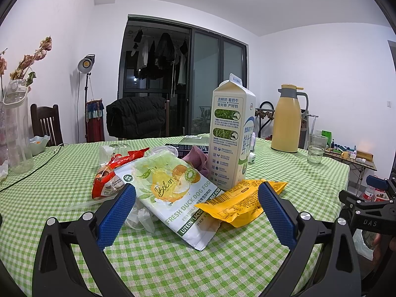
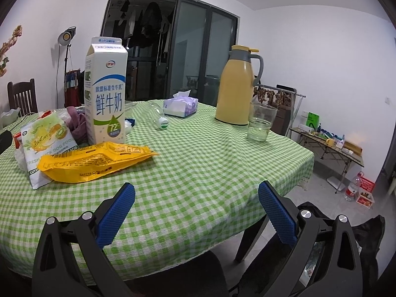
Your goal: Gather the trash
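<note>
From my remote station I recorded the left gripper (image 1: 196,206) spread wide and empty, its blue ribbed pads (image 1: 116,214) flanking a heap of litter on the round table under a green-and-white checked cloth (image 1: 173,267). The heap held a white glossy dog-food pouch printed with fruit (image 1: 173,193), a crumpled yellow plastic snack wrapper (image 1: 237,203) lying partly over the pouch's near corner, and a red foil wrapper (image 1: 111,170) to the left; a tall white gable-top milk carton (image 1: 230,133) stood upright just behind them. Only the left wrist view showed that red wrapper fully, along with a clear plastic water bottle with a white lid (image 1: 16,128) at the table's left edge and clear crumpled film (image 1: 142,219) beside the left pad. The right gripper (image 2: 196,209) hung likewise released and empty over bare cloth near the table edge, well apart from the heap. The right wrist view alone showed a lilac soft-pack tissue box (image 2: 180,106) and the carton's front face. Both views showed a yellow vacuum jug with a grey handle (image 2: 235,86) and a clear drinking glass (image 2: 261,122) just beside it. The right gripper's black frame appeared at the right edge of the left view.
</note>
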Tool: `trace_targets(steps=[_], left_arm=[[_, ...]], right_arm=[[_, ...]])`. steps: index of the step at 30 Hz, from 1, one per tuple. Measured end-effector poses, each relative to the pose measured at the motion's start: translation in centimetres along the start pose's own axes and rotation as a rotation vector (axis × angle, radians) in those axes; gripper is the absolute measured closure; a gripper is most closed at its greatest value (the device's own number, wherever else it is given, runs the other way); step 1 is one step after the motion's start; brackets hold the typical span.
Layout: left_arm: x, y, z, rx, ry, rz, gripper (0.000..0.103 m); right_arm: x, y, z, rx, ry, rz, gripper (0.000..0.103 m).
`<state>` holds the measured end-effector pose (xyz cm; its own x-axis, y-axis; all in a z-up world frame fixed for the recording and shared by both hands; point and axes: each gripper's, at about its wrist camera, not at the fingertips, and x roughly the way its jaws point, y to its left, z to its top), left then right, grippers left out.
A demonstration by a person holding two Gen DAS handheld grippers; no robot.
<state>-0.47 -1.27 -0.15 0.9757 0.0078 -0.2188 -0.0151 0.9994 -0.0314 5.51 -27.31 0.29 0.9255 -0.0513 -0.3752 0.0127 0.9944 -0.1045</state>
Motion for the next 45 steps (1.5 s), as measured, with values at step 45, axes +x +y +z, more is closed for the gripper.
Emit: trace_targets(steps=[45], left_arm=[[9.2, 15.2, 2.3, -0.538, 0.433, -0.12, 0.034]], right_arm=[[0.9, -0.3, 0.9, 0.0, 0.002, 0.131, 0.007]])
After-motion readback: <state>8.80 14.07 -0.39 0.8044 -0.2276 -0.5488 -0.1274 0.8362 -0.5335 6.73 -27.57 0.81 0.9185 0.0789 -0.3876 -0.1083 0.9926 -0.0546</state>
